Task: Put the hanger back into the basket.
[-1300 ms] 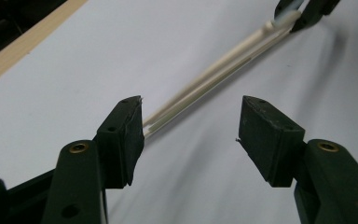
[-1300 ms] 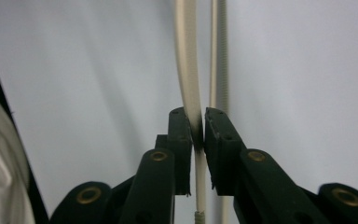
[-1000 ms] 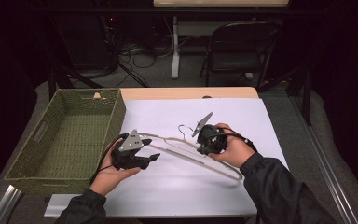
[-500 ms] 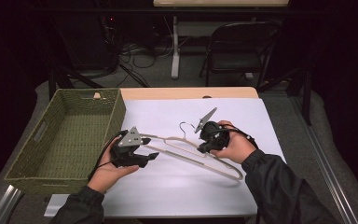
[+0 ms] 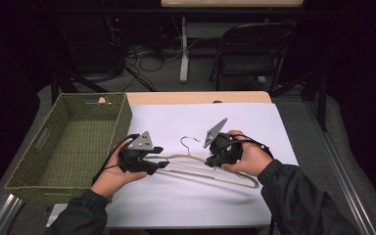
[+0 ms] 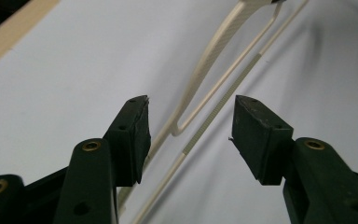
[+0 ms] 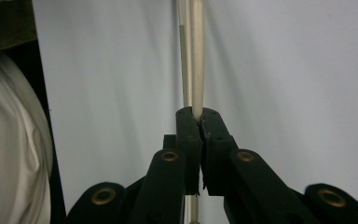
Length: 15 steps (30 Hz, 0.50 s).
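A cream hanger (image 5: 235,177) with a thin wire hook (image 5: 188,143) lies on the white sheet (image 5: 186,205). My right gripper (image 5: 209,163) is shut on the hanger's upper arm near the neck; in the right gripper view its pads (image 7: 198,114) pinch the cream bar (image 7: 193,56). My left gripper (image 5: 162,164) is at the hanger's left end. In the left gripper view its jaws (image 6: 191,116) straddle the bent end of the hanger (image 6: 214,51) with a gap on both sides. They have just been closing, and the pads do not press on it.
A green woven basket (image 5: 122,120) stands at the sheet's left edge, close to my left hand. A bare wooden strip (image 5: 200,97) of table runs along the far side. Beyond it are a folding chair (image 5: 249,54) and cables on the floor.
The left jaws have narrowed around the hanger's end. Both hands have hardly shifted, and the right grip on the hanger is unchanged.
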Motion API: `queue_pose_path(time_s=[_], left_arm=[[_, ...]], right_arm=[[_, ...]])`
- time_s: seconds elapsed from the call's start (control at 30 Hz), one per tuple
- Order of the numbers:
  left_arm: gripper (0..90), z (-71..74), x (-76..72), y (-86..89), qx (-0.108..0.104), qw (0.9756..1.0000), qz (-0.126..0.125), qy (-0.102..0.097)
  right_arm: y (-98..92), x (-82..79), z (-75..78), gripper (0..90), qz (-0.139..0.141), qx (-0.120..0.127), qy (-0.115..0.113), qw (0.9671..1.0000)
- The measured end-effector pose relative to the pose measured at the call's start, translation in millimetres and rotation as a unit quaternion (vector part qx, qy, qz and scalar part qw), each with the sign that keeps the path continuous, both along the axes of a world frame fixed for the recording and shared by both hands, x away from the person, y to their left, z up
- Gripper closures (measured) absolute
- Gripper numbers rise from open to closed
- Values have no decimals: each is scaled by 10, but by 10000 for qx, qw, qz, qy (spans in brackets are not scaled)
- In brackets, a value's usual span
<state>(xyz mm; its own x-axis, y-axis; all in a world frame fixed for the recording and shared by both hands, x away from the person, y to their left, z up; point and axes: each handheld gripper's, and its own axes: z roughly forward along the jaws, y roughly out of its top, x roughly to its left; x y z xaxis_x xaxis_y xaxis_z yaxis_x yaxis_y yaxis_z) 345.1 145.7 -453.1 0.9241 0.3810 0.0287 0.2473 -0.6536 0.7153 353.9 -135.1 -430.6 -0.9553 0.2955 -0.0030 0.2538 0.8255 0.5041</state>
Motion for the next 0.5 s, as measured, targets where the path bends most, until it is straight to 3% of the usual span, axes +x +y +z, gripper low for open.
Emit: queue_pose_path(time_s=[0.1, 0.23, 0.5], left_arm=[[480, -85, 11, -77, 251, 9990, -299, 204], [512, -187, 45, -159, 567, 9965, -506, 355], [625, -338, 144, -240, 896, 9932, -577, 464]], right_arm=[[4, -75, 24, 877, 141, 33, 5, 9999], [1, -112, 31, 877, 273, 8, 8, 9996], [-8, -114, 17, 876, 308, -9, -27, 9995]])
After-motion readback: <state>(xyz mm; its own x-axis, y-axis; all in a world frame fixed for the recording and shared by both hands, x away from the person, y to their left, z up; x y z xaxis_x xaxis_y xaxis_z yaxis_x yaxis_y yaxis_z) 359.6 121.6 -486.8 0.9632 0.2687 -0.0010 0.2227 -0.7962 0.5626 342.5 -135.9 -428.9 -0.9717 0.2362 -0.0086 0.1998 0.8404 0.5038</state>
